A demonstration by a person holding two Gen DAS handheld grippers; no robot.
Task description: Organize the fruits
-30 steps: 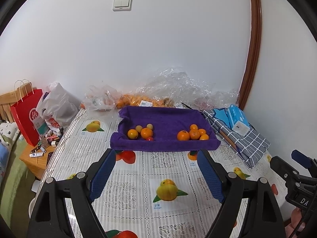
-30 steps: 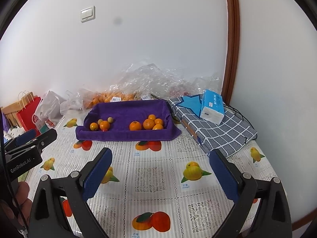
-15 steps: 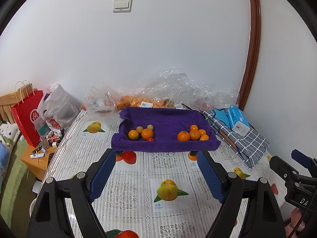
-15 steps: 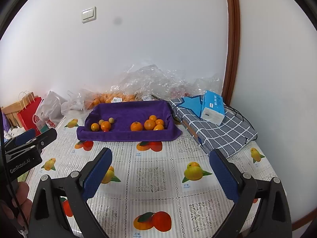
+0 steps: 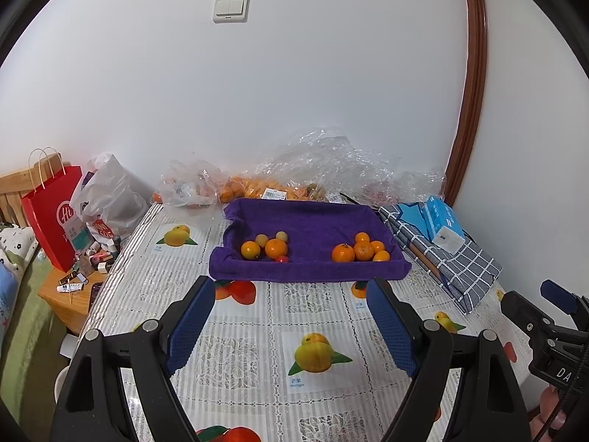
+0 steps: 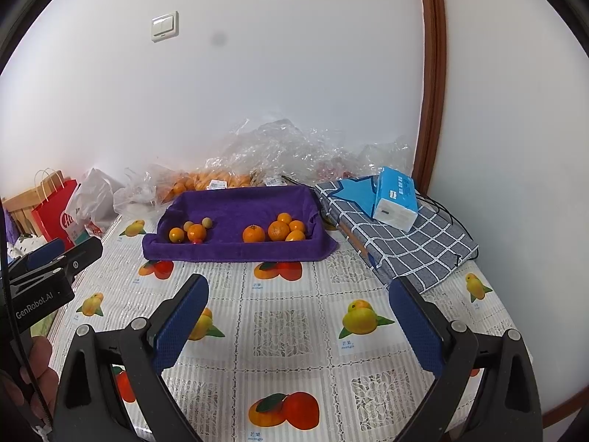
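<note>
A purple cloth-lined tray [image 5: 313, 221] [image 6: 243, 202] sits at the far middle of the table. Its left side holds two oranges [image 5: 275, 248] [image 6: 196, 232], two small pale fruits [image 5: 281, 236] and a tiny red one [image 5: 282, 259]. Its right side holds a cluster of several oranges [image 5: 362, 251] [image 6: 278, 230]. My left gripper [image 5: 291, 326] is open and empty above the tablecloth, well short of the tray. My right gripper [image 6: 298, 328] is open and empty too, also short of the tray.
Clear plastic bags with more oranges [image 5: 257, 189] lie behind the tray against the wall. A folded checked cloth with a blue tissue box [image 6: 395, 199] lies right of the tray. A red paper bag [image 5: 55, 217] and clutter stand past the table's left edge.
Both grippers have lifted slightly and eased back from the tray. Both stay open and empty. The fruit has not moved.
</note>
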